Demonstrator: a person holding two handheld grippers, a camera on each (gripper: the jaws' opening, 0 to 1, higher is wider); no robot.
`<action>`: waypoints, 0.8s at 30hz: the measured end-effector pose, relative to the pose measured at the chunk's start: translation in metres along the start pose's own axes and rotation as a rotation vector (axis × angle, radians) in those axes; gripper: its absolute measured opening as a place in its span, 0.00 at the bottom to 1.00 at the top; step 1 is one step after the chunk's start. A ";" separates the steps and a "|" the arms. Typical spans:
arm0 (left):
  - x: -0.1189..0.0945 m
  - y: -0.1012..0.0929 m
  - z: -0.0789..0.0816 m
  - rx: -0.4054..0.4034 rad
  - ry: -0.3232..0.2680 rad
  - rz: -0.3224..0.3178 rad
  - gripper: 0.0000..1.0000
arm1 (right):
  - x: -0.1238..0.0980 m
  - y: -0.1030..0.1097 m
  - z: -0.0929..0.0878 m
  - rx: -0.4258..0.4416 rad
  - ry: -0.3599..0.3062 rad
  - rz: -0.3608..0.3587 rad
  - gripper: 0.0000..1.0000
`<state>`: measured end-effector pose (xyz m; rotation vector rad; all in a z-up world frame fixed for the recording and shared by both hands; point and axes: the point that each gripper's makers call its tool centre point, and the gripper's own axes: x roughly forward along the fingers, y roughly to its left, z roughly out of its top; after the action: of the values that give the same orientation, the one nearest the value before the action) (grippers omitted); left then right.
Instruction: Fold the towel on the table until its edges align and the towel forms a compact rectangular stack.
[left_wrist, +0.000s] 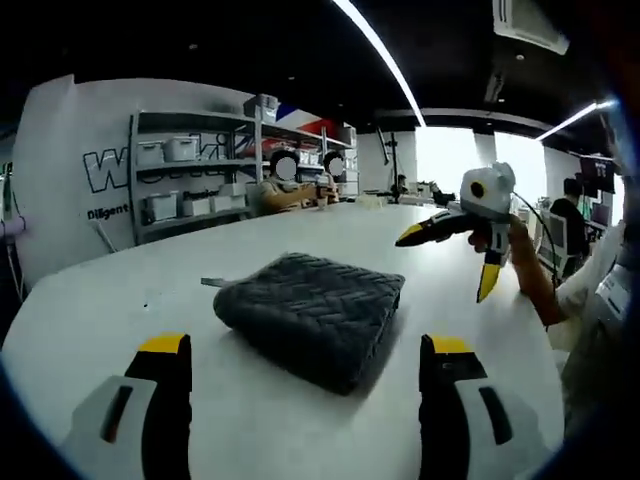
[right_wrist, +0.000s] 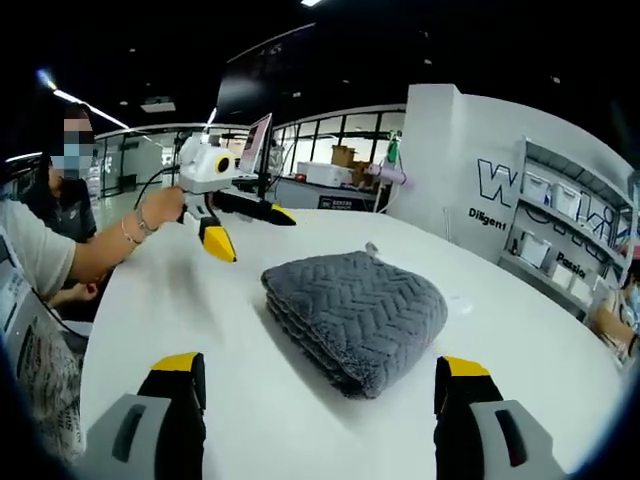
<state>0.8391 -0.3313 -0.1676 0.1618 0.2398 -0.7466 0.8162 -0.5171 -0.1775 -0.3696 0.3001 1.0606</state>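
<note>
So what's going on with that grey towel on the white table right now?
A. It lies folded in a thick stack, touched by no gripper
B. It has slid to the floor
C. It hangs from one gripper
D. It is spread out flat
A: the towel rests on the table as a layered stack, both grippers open and clear of it.

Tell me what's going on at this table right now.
A person holds a two-jaw tool in each hand over a white table. A grey towel lies folded into a compact stack between them, touched by neither tool. The left tool and the right tool are both open and empty, so the folding looks done or nearly so.
</note>
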 end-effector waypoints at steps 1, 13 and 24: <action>-0.003 0.000 -0.002 0.005 0.000 0.006 1.00 | 0.000 -0.004 -0.001 0.009 0.000 -0.007 0.99; -0.015 -0.036 -0.013 -0.145 -0.064 -0.144 1.00 | -0.004 -0.022 -0.008 0.042 0.009 -0.064 0.99; -0.013 -0.023 -0.030 -0.154 -0.017 -0.095 1.00 | 0.002 -0.034 -0.023 0.064 0.045 -0.084 0.99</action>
<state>0.8091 -0.3327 -0.1943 -0.0019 0.2893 -0.8200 0.8462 -0.5407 -0.1939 -0.3462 0.3550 0.9587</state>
